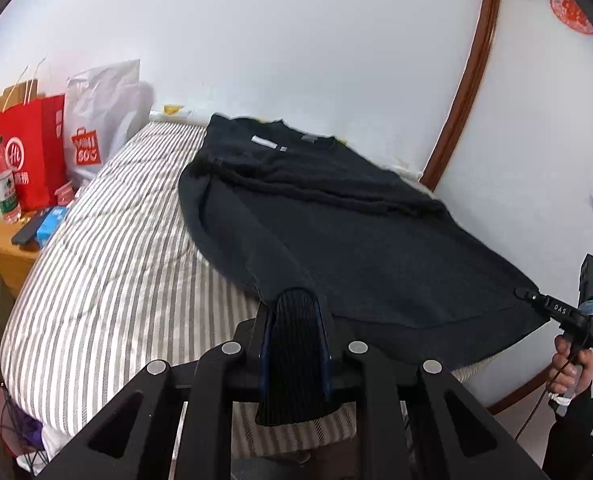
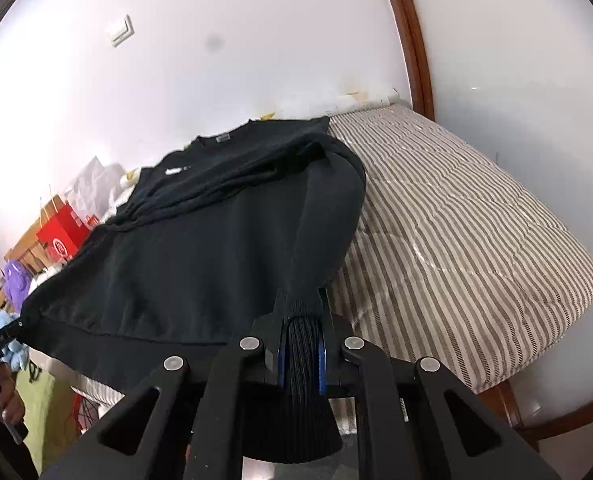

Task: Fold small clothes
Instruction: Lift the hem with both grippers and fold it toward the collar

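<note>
Here, you had the black sweater (image 1: 336,216) spread on the striped bed (image 1: 108,264), collar toward the wall. Your left gripper (image 1: 294,312) was clamped on one ribbed cuff (image 1: 292,360), and your right gripper (image 2: 301,320) was clamped on the other cuff (image 2: 302,352), its sleeve (image 2: 328,208) running up from the shoulder. Red and white shopping bags (image 1: 56,148) stood on the wooden nightstand (image 1: 8,256) beside the bed.
</note>
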`<state>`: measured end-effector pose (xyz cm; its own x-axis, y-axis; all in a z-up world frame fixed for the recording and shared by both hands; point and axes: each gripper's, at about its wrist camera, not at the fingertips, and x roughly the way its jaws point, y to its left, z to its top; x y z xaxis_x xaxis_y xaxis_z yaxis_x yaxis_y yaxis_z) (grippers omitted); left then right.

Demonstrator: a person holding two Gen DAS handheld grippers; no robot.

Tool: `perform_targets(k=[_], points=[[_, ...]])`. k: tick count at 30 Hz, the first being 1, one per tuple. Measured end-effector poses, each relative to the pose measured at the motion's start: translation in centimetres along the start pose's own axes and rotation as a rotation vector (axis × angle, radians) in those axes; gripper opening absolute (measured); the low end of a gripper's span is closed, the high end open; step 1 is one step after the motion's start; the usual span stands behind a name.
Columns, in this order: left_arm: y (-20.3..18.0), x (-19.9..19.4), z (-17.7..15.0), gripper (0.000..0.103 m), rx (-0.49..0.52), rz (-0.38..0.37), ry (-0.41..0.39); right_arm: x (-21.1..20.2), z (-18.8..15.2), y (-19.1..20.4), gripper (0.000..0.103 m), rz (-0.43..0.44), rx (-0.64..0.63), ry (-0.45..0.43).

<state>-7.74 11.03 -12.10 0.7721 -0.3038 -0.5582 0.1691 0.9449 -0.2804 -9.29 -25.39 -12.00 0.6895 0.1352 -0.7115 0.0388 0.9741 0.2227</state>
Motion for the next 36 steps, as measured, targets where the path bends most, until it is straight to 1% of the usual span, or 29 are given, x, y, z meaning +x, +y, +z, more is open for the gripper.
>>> perform_targets(k=[4, 7, 13, 19, 23, 28, 33, 36], points=[[-0.5, -0.1, 1.6, 0.018, 0.032, -0.008, -0.040, -0.4, 1.0, 0.4, 0.011, 0.013, -0.004, -0.033], [-0.3, -0.1, 3.3, 0.018, 0.018, -0.014, -0.069, -0.8, 2.2, 0.7, 0.011, 0.019, -0.012, -0.056], [0.2, 0.5, 6.2, 0.018, -0.007, -0.017, -0.113, -1.0, 5.7, 1.0, 0.011, 0.047, 0.013, -0.099], [0.4, 2.3, 9.2, 0.019, -0.031, -0.013, -0.135, 0.1, 9.8, 2.1, 0.011, 0.042, -0.014, -0.135], [1.0, 3.8, 11.6, 0.019, -0.046, -0.002, -0.149, 1.9, 12.7, 2.4, 0.011, 0.052, -0.007, -0.142], [2.3, 6.9, 14.9, 0.019, -0.065, 0.015, -0.149, 4.8, 16.0, 3.1, 0.011, 0.066, -0.008, -0.169], [3.0, 10.9, 18.1, 0.019, -0.093, 0.038, -0.146, 9.5, 19.2, 3.7, 0.011, 0.070, 0.006, -0.168], [3.1, 13.5, 19.8, 0.019, -0.090, 0.058, -0.150, 12.6, 20.9, 3.7, 0.011, 0.059, 0.016, -0.161]])
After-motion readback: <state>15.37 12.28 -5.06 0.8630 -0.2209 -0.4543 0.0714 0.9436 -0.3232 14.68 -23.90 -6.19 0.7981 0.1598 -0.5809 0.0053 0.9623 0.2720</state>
